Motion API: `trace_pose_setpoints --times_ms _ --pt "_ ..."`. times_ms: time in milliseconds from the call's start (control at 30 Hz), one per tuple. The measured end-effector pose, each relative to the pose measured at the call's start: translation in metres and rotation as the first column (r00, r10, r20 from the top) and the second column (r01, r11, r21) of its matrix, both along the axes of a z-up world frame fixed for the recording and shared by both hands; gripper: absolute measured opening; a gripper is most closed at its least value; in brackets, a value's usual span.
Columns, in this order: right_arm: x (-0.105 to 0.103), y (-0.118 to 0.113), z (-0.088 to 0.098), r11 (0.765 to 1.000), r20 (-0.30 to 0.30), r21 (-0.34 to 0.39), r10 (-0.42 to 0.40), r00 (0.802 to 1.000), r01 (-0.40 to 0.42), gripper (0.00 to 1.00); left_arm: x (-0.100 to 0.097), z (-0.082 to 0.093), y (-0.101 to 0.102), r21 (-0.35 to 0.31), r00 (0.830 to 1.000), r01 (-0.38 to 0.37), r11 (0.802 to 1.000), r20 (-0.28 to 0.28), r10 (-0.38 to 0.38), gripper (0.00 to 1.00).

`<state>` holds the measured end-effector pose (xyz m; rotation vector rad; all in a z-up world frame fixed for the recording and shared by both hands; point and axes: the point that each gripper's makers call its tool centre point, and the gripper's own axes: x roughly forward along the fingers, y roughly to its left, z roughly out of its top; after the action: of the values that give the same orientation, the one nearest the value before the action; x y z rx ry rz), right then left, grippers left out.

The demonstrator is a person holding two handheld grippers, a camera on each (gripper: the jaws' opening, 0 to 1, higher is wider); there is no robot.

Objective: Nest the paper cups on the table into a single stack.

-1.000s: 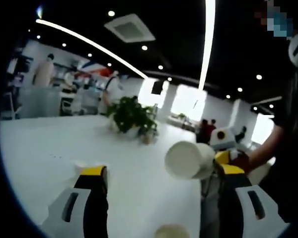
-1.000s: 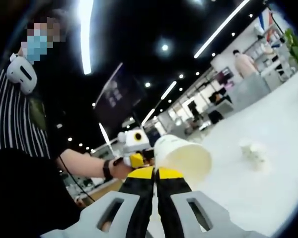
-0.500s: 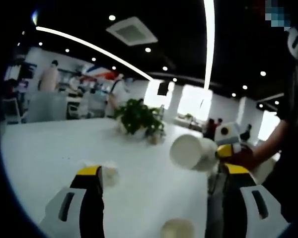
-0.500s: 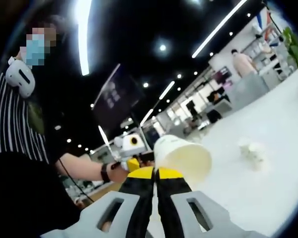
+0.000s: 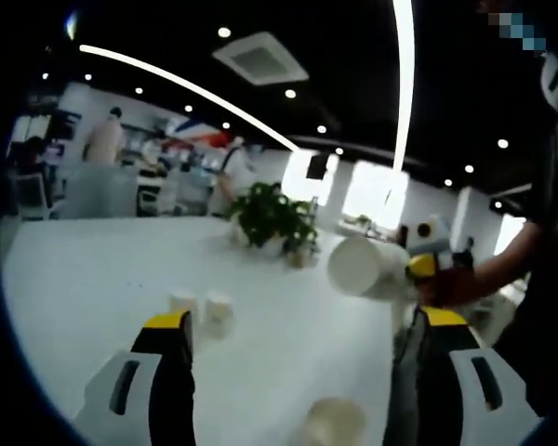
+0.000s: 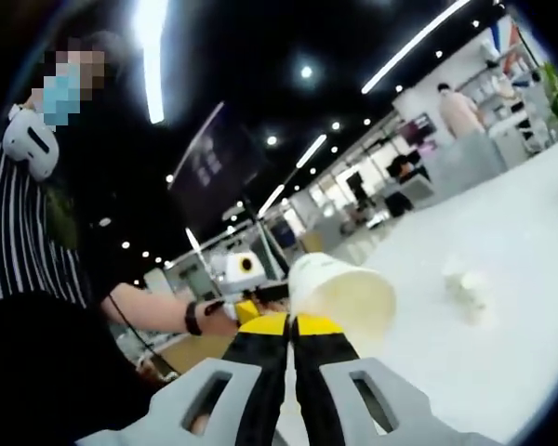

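Still pinched by the right gripper [image 6: 290, 325], a smooth white paper cup [image 6: 342, 295].

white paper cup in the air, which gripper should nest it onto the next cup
Right. The right gripper is shut on the white paper cup, carried off the white table. The left gripper is open, holding nothing, with a cream paper cup standing between its jaws and two small cups beyond.

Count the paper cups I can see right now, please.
4. One cup is clamped in the right gripper, off the table. Two small cups stand side by side on the white table. One more sits between the left gripper's fingers. Others may be out of frame.
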<state>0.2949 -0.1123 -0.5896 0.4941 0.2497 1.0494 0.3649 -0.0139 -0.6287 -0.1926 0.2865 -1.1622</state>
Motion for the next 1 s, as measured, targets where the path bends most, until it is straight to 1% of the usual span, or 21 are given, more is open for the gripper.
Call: trace_pose_setpoints --times_ms 100,167,267,333,400,433,467,567,667,733,800,900,967,1000 --pt "0.0 -0.001 0.003 0.998 0.017 -0.064 0.03 0.999 -0.029 0.0 -0.002 -0.002 0.001 0.006 1.0 -0.001 1.0 -0.002 0.001 0.98" --pt "0.001 -0.003 0.005 0.995 0.021 -0.093 0.041 0.999 -0.039 0.0 -0.003 -0.003 0.002 0.011 1.0 -0.002 1.0 -0.002 0.002 0.98" --pt "0.003 -0.008 0.007 0.99 0.014 -0.133 0.042 0.999 -0.04 0.0 -0.003 -0.003 0.004 0.008 1.0 -0.008 1.0 -0.001 0.008 0.98" --pt "0.005 -0.011 0.012 0.991 -0.009 -0.124 0.043 0.999 -0.044 0.0 -0.003 -0.003 0.006 0.01 1.0 -0.014 1.0 0.0 0.014 0.98" --pt "0.006 -0.014 0.017 0.991 -0.015 -0.124 0.045 0.999 -0.047 0.0 -0.003 -0.003 0.008 0.013 1.0 -0.019 1.0 0.002 0.019 0.98" --pt "0.007 -0.015 0.018 0.991 -0.028 -0.125 0.048 0.998 -0.052 0.0 -0.002 -0.004 0.009 0.015 1.0 -0.022 1.0 0.004 0.022 0.98" --pt "0.007 -0.017 0.018 0.989 -0.059 -0.135 0.053 0.997 -0.06 0.0 -0.002 -0.004 0.011 0.018 1.0 -0.024 1.0 0.006 0.024 0.98" --pt "0.013 -0.023 0.025 0.988 -0.065 -0.144 0.047 0.997 -0.056 0.0 -0.002 -0.004 0.013 0.02 0.999 -0.032 0.999 0.011 0.031 0.98" --pt "0.017 -0.03 0.032 0.986 -0.059 -0.159 0.032 0.998 -0.041 0.0 -0.002 -0.006 0.015 0.031 0.999 -0.034 0.999 0.01 0.034 0.98" --pt "0.022 -0.035 0.033 0.98 -0.04 -0.195 0.022 0.999 -0.029 0.0 -0.003 -0.009 0.017 0.042 0.999 -0.032 0.999 0.011 0.031 0.98" --pt "0.022 -0.037 0.037 0.977 -0.037 -0.211 0.024 0.999 -0.031 0.0 -0.005 -0.01 0.018 0.046 0.999 -0.032 0.998 0.01 0.032 0.98" --pt "0.024 -0.038 0.044 0.968 -0.012 -0.249 0.034 0.999 -0.036 0.0 -0.005 -0.011 0.019 0.046 0.999 -0.037 0.998 0.006 0.037 0.97" --pt "0.026 -0.037 0.054 0.962 0.005 -0.271 0.039 0.999 -0.037 0.0 -0.005 -0.011 0.022 0.046 0.999 -0.039 0.998 0.005 0.039 0.97" --pt "0.028 -0.037 0.057 0.96 0.002 -0.277 0.036 0.999 -0.034 0.0 -0.004 -0.011 0.022 0.045 0.999 -0.041 0.998 0.005 0.04 0.97"
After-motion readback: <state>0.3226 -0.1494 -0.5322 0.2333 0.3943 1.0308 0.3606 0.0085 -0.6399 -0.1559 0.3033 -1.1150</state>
